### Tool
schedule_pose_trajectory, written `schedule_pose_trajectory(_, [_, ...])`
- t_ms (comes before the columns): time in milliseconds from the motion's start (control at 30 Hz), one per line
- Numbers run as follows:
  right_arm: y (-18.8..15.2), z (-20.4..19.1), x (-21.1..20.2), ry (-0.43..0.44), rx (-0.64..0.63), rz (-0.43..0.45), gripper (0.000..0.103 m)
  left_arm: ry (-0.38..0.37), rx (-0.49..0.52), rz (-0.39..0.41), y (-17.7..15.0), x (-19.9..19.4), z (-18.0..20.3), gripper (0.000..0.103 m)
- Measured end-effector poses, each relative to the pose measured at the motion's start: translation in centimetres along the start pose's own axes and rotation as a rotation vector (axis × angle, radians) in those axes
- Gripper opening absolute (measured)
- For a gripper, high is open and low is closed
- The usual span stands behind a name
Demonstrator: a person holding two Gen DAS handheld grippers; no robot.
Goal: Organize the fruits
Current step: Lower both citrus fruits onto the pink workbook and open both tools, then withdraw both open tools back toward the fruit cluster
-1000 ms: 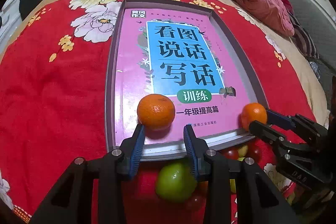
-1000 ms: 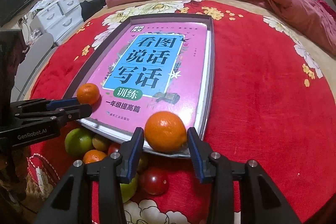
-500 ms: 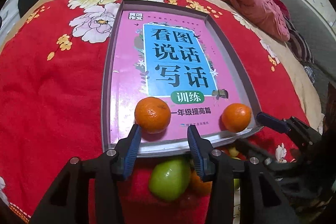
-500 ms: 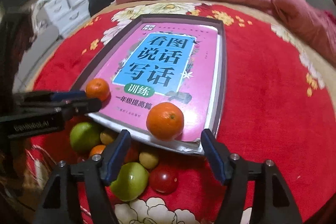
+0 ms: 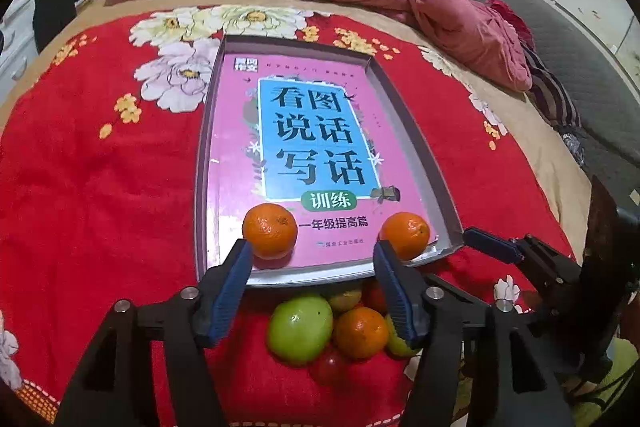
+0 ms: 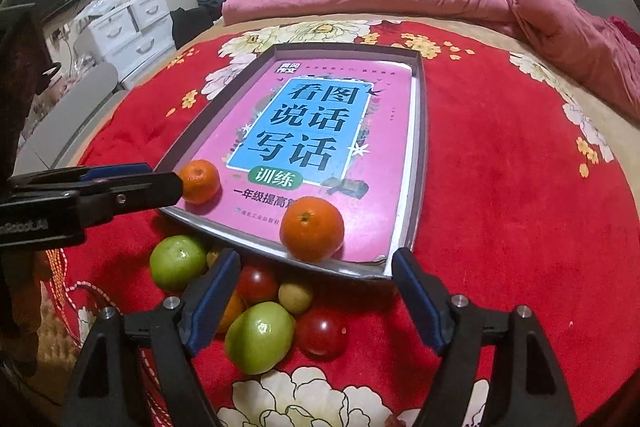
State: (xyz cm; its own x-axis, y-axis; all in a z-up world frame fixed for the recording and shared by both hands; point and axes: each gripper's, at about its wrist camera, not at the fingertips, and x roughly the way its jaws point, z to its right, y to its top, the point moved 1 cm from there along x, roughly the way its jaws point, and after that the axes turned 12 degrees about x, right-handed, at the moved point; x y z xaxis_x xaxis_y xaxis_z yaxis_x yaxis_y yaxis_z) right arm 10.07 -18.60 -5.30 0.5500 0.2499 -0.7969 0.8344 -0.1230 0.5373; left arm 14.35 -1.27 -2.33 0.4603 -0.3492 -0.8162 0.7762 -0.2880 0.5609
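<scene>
- Both grippers had just let go: the left gripper (image 5: 312, 259) had been opening, and its fingers (image 5: 234, 279) stood apart with nothing between them, the left-hand orange (image 5: 270, 231) sitting free on the tray just beyond the tips.
- Same story on the other side: the right gripper (image 6: 316, 279) had spread its fingers (image 6: 416, 291) wide, released, and the right-hand orange (image 6: 312, 229) rested on its own near the tray's front edge, no pad touching it.
- Compared with a second ago, when each orange sat snug between closed-in fingers, both fruits were now delivered and both tools had eased back a little from the tray.
- My read: two oranges were placed, one at each near corner, and the pair of hands looked free to go for the next fruit.
- The tray (image 5: 208, 155) was a shallow grey one lying on the red flowered bedspread (image 5: 100, 187), lined with a pink and blue book cover (image 5: 312, 139).
- Just in front of the tray lay the unsorted heap (image 6: 264, 311): two green apples, small red tomato-like fruits, a pale yellowish one and at least one more orange, all bunched together and touching.
- The oranges looked glossy, round and firm, apt to roll on that slick cover.
</scene>
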Motion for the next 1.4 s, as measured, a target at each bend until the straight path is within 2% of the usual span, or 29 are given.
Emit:
schedule_pose_trajectory(133, [0.0, 0.2, -0.5, 0.003, 0.014, 0.013, 0.078, 0.024, 0.015, 0.015, 0.0, -1.0, 0.3, 0.075])
schedule_pose_trajectory(367, [0.3, 0.6, -1.7, 0.014, 0.042, 0.047, 0.084, 0.022, -0.01, 0.013, -0.4, -1.7, 0.3, 0.077])
schedule_pose_trajectory(500, [0.6, 0.8, -2.4, 0.021, 0.061, 0.074, 0.091, 0.05, -0.016, 0.003, -0.9, -1.8, 0.2, 0.078])
schedule_pose_trajectory(767, [1.1, 0.9, -3.7, 0.011, 0.07, 0.124, 0.094, 0.099, -0.036, -0.002, -1.6, -2.5, -0.4, 0.078])
schedule_pose_trajectory(1000, [1.3, 1.1, -5.1, 0.003, 0.081, 0.16, 0.096, 0.107, -0.027, 0.008, -1.9, -3.5, -0.4, 0.078])
schedule_pose_trajectory(1400, [-0.2, 0.3, -5.8, 0.007, 0.053, 0.137, 0.098, 0.105, -0.02, -0.01, -3.9, -4.4, -0.7, 0.078])
